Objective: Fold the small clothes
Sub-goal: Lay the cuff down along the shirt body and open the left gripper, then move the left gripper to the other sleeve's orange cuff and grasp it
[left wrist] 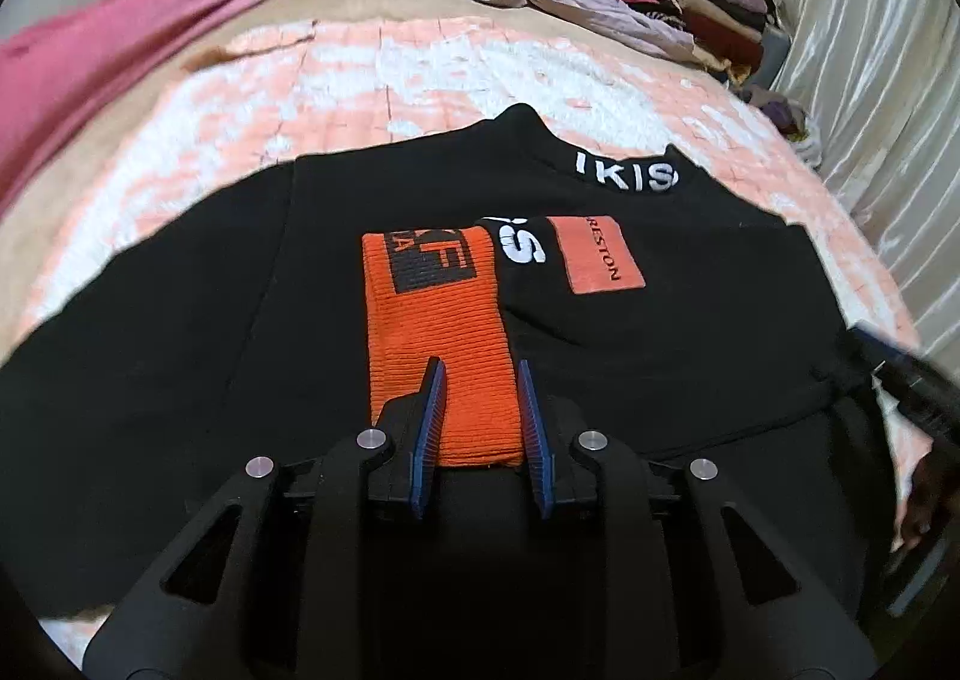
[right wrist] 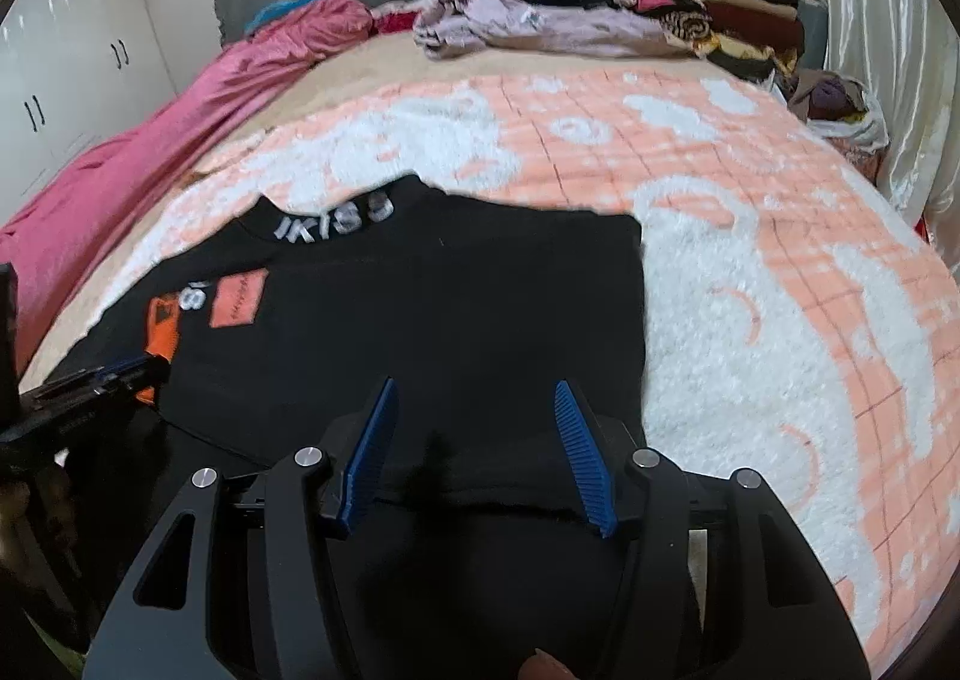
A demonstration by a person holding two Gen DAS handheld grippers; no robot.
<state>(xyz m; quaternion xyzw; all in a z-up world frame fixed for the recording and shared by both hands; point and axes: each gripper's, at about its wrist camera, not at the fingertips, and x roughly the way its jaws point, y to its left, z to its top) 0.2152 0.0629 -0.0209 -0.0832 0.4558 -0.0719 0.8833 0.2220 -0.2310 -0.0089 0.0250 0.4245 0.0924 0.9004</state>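
Left wrist: left hand-held gripper [left wrist: 480, 374] parted astride orange cuff [left wrist: 441, 344] (black sweater [left wrist: 660, 356]); right hand-held gripper [right wrist: 474, 398] spread wide.

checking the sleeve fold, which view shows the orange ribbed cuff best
The left wrist view. There the orange ribbed cuff fills the centre, its ribs and black logo clear, lying between the fingers of the left hand-held gripper. The right wrist view shows only a small orange sliver at the far left edge, partly hidden.

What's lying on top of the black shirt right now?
An orange ribbed cuff lies on the black shirt, folded across its front between the left gripper's open fingers. Whatever print it covers is hidden.
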